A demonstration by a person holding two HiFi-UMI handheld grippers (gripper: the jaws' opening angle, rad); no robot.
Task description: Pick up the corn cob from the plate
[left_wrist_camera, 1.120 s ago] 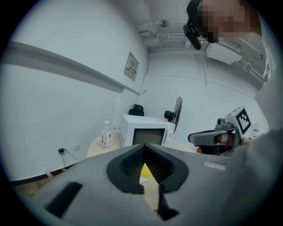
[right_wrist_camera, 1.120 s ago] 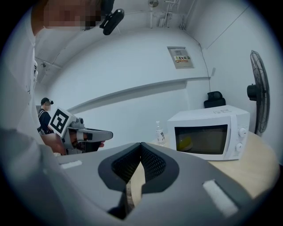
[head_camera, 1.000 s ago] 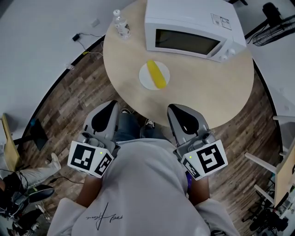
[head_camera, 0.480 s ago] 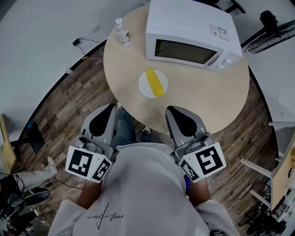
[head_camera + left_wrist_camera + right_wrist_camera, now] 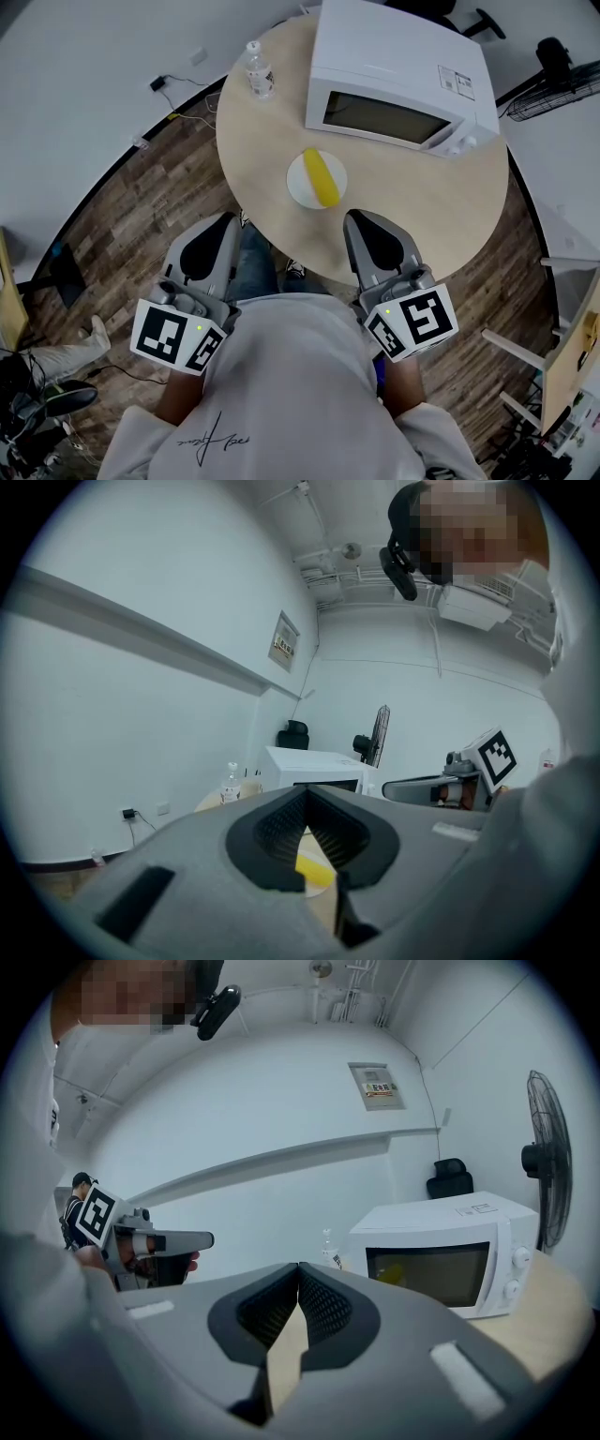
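A yellow corn cob (image 5: 323, 176) lies on a small white plate (image 5: 298, 184) near the front of the round wooden table (image 5: 431, 202). Both grippers hover at the table's near edge, short of the plate. My left gripper (image 5: 223, 221) is to the plate's lower left, its jaws meeting at the tips with nothing between them. My right gripper (image 5: 362, 221) is just below and right of the plate, shut and empty. The left gripper view shows the corn cob (image 5: 312, 866) through the hollow under the closed tips of the left gripper (image 5: 306, 792). In its own view the right gripper (image 5: 299, 1267) points past the microwave.
A white microwave (image 5: 403, 80) stands at the back of the table behind the plate, and a water bottle (image 5: 260, 73) at the back left. A fan (image 5: 562, 66) and chair frames stand to the right. Cables run along the floor at left.
Both grippers have drawn a little nearer to the table, which now sits closer in the head view. The corn cob stays on its plate. Both jaws remain shut.
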